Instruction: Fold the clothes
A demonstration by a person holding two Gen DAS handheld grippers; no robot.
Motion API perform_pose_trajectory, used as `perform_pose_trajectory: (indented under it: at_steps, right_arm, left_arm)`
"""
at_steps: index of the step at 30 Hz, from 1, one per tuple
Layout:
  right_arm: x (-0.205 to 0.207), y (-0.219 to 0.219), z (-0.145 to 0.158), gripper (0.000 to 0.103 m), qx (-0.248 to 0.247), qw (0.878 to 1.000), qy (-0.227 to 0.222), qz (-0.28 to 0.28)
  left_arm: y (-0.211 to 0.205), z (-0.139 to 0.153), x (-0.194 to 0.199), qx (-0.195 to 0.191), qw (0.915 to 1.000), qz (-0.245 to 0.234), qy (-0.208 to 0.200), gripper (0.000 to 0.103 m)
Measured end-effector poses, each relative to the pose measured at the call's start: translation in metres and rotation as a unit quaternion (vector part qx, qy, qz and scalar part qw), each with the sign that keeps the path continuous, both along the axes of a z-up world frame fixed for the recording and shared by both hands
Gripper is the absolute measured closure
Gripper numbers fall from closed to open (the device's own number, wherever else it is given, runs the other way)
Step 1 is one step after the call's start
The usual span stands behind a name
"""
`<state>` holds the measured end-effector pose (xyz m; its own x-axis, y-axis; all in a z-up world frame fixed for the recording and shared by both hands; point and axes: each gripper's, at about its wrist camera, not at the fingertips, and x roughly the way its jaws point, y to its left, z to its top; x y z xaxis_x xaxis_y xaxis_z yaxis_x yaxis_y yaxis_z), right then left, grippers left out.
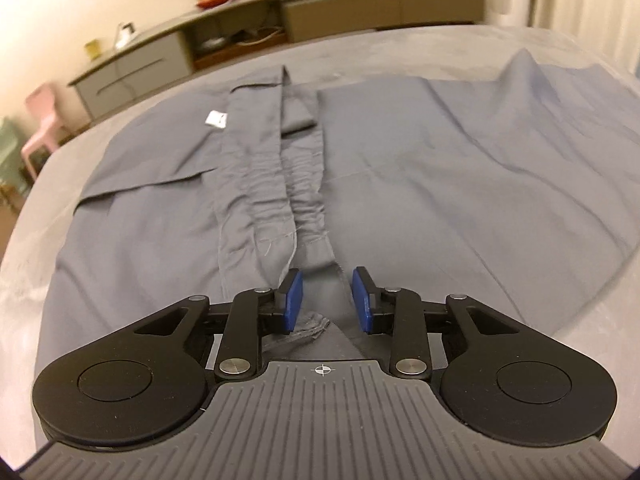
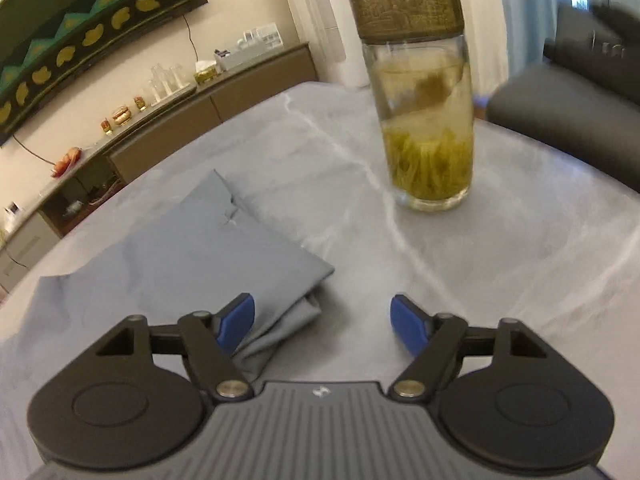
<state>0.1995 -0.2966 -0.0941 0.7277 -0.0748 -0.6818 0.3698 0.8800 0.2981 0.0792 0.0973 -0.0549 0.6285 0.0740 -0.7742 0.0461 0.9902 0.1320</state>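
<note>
A grey garment (image 1: 400, 180) with a gathered elastic waistband (image 1: 304, 200) lies spread over the grey marbled table (image 1: 420, 40), a white label (image 1: 216, 120) showing on its left part. My left gripper (image 1: 326, 300) hovers at the near end of the waistband, its blue pads (image 1: 290, 300) a small gap apart with cloth lying between them, not pinched. In the right wrist view my right gripper (image 2: 322, 324) stands wide open over the table (image 2: 500, 280). Its left pad (image 2: 236, 324) sits against a folded corner of the garment (image 2: 192, 248), and nothing is gripped.
A tall glass tea bottle (image 2: 424, 120) with a dark lid stands on the table just beyond the right gripper. A dark sofa (image 2: 568, 112) is at the right. A long sideboard (image 1: 360, 8) lines the far wall, with a pink chair (image 1: 40, 120) at the left.
</note>
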Motion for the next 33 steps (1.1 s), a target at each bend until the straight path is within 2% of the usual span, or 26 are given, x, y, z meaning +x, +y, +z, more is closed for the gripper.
perform_pose_trajectory:
  at_steps: [1,2,3,4,5,8,9,11,12,14,16,18,19,20,22,27,30,31,32,33]
  right_arm:
    - [0.001,0.001,-0.002,0.023,0.005,1.000,-0.001,0.004]
    - [0.005,0.008,-0.002,0.027,0.001,1.000,0.000,0.012]
    - [0.009,0.014,-0.001,0.037,0.002,1.000,0.000,0.027]
    - [0.013,0.019,0.000,0.071,0.004,0.999,0.002,0.042]
    - [0.015,0.023,0.001,0.086,0.011,0.999,0.007,0.052]
    - [0.004,0.019,0.006,0.097,0.025,0.999,-0.015,0.036]
    - [0.000,0.022,0.012,0.098,0.015,0.999,-0.033,0.035]
    - [-0.015,0.054,0.033,0.098,-0.084,0.989,-0.092,0.084]
    - [-0.023,0.072,0.044,0.098,-0.133,0.977,-0.121,0.112]
    - [-0.047,0.124,0.051,0.098,-0.231,0.932,-0.170,0.221]
    - [-0.057,0.165,0.035,0.098,-0.284,0.899,-0.147,0.299]
    - [-0.063,0.201,0.013,0.098,-0.335,0.865,-0.110,0.357]
    - [-0.063,0.207,0.009,0.098,-0.343,0.859,-0.102,0.365]
    - [-0.063,0.212,0.007,0.098,-0.349,0.855,-0.095,0.372]
    - [-0.064,0.211,0.010,0.098,-0.341,0.858,-0.091,0.374]
    - [-0.069,0.196,0.022,0.098,-0.296,0.875,-0.108,0.367]
    - [-0.074,0.193,0.029,0.098,-0.283,0.871,-0.128,0.381]
    - [-0.075,0.192,0.030,0.098,-0.281,0.869,-0.132,0.386]
    - [-0.076,0.193,0.029,0.098,-0.284,0.866,-0.131,0.391]
    - [-0.075,0.194,0.028,0.098,-0.288,0.864,-0.129,0.392]
  left_arm:
    - [-0.003,0.002,0.001,0.000,1.0000,0.008,0.004,0.078]
    - [-0.005,0.004,0.002,0.000,0.9998,0.016,0.007,0.079]
    - [-0.008,0.007,0.004,0.000,0.9996,0.024,0.011,0.080]
    - [-0.013,0.009,0.006,0.000,0.9994,0.030,0.015,0.084]
    - [-0.018,0.012,0.008,-0.001,0.9992,0.036,0.017,0.084]
    - [-0.046,0.044,0.004,-0.027,0.9991,0.025,-0.020,0.084]
    - [-0.057,0.058,0.000,-0.038,0.9986,0.015,-0.033,0.084]
    - [-0.080,0.085,0.000,-0.076,0.9954,-0.016,-0.056,0.084]
    - [-0.090,0.095,0.002,-0.103,0.9922,-0.033,-0.062,0.084]
    - [-0.106,0.106,0.015,-0.174,0.9814,-0.061,-0.053,0.083]
    - [-0.120,0.109,0.031,-0.239,0.9670,-0.082,-0.032,0.080]
    - [-0.140,0.099,0.051,-0.271,0.9574,-0.098,-0.007,0.079]
    - [-0.150,0.094,0.060,-0.285,0.9525,-0.106,0.005,0.077]
    - [-0.161,0.087,0.068,-0.283,0.9530,-0.108,0.012,0.072]
    - [-0.186,0.073,0.085,-0.294,0.9479,-0.118,0.031,0.066]
    - [-0.239,0.040,0.121,-0.334,0.9318,-0.122,0.074,0.058]
    - [-0.262,0.028,0.137,-0.345,0.9255,-0.129,0.090,0.051]
    - [-0.269,0.025,0.140,-0.341,0.9266,-0.130,0.092,0.052]
    - [-0.275,0.022,0.142,-0.337,0.9278,-0.131,0.093,0.063]
    - [-0.281,0.020,0.144,-0.331,0.9296,-0.133,0.093,0.080]
